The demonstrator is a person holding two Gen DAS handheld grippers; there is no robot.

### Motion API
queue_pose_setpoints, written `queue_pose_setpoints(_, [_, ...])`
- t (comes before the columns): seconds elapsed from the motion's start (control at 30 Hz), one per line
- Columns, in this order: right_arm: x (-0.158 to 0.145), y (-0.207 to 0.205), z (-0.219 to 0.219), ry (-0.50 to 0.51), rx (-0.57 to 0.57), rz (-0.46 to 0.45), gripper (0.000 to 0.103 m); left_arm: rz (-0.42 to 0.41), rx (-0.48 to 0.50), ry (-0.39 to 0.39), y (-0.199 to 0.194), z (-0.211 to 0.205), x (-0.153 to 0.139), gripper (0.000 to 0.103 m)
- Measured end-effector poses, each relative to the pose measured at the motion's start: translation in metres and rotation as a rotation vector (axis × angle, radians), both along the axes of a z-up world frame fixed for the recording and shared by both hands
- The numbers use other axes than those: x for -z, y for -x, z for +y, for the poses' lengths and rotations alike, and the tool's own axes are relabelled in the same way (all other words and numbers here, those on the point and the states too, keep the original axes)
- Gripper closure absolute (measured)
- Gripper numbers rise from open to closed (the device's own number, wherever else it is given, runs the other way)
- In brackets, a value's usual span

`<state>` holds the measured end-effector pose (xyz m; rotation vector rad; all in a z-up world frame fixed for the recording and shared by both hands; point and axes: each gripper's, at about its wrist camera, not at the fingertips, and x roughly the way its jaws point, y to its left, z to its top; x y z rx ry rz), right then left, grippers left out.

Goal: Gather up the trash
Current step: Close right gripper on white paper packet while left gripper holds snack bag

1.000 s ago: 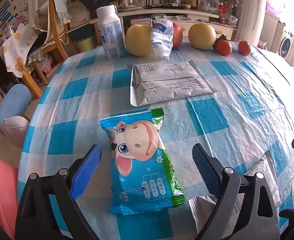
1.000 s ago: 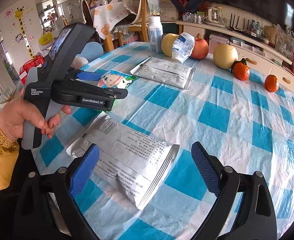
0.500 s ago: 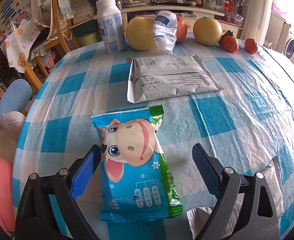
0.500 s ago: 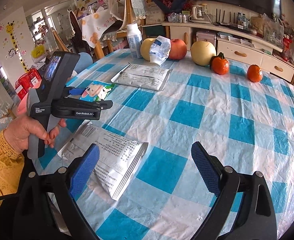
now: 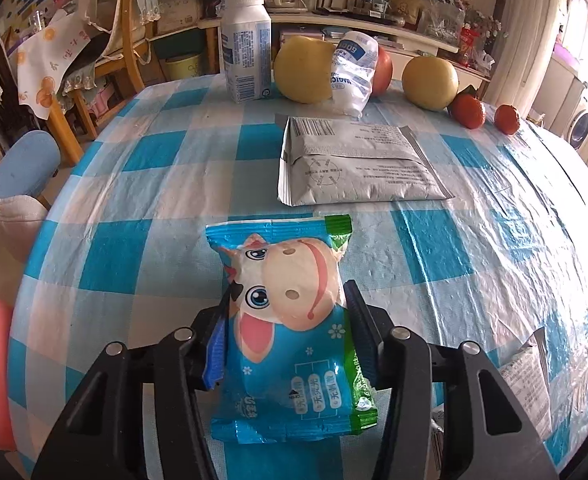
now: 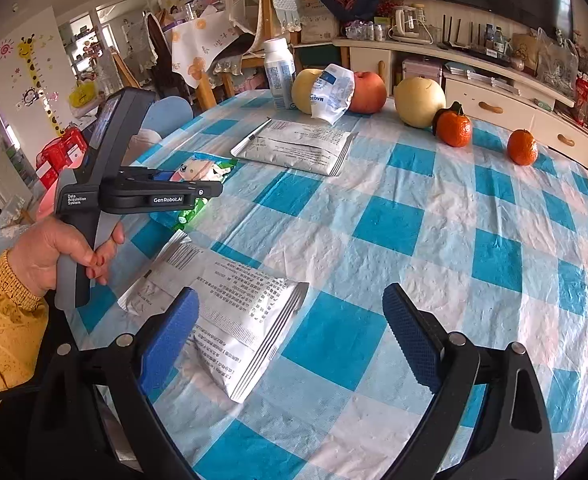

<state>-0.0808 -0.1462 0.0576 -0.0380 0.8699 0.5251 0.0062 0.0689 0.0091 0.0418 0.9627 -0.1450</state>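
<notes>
My left gripper is shut on a blue cow-print snack packet, its pads squeezing both sides, just above the checkered table. The packet also shows in the right wrist view, held by the left gripper. My right gripper is open and empty over a silver foil wrapper near the table's front edge. A second silver wrapper lies further back. A crumpled white-and-blue bag leans on the fruit.
A white bottle, two yellow pears, an apple and two tangerines stand along the far edge of the table. Chairs and a blue stool stand to the left.
My left gripper has closed on the cow-print packet, which was lying loose between its open jaws. My right gripper has drawn back a little and stays open over the silver wrapper.
</notes>
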Motion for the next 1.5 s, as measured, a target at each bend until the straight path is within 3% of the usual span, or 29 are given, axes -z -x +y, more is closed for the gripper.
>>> queue_pose_setpoints(0.23, [0.007, 0.001, 0.016, 0.011, -0.085, 0.023, 0.009, -0.007, 0.007, 0.01, 0.001, 0.004, -0.003, 0.058])
queue_pose_setpoints(0.4, [0.023, 0.007, 0.041, 0.118, -0.175, 0.052, 0.009, -0.024, -0.009, 0.025, 0.002, 0.013, -0.009, 0.058])
queue_pose_setpoints(0.5, [0.033, 0.008, 0.047, 0.128, -0.207, 0.093, 0.009, -0.035, -0.024, 0.037, 0.002, 0.021, -0.014, 0.058])
queue_pose_setpoints(0.8, [0.034, 0.015, 0.068, 0.015, -0.309, 0.167, 0.01, -0.053, -0.053, 0.056, 0.004, 0.036, -0.022, 0.058])
queue_pose_setpoints(1.0, [0.017, 0.035, 0.094, -0.077, -0.49, 0.144, 0.01, -0.071, -0.065, 0.07, 0.006, 0.046, -0.027, 0.058])
queue_pose_setpoints(1.17, [0.01, 0.031, 0.106, 0.041, -0.431, 0.007, 0.009, -0.094, -0.069, 0.087, 0.009, 0.054, -0.034, 0.058])
queue_pose_setpoints(1.4, [0.036, 0.008, 0.124, 0.167, -0.401, -0.007, 0.009, -0.059, -0.06, 0.076, 0.008, 0.059, -0.027, 0.057])
queue_pose_setpoints(1.5, [0.042, 0.006, 0.134, 0.211, -0.425, -0.026, 0.004, -0.048, -0.071, 0.044, 0.007, 0.058, -0.022, 0.041])
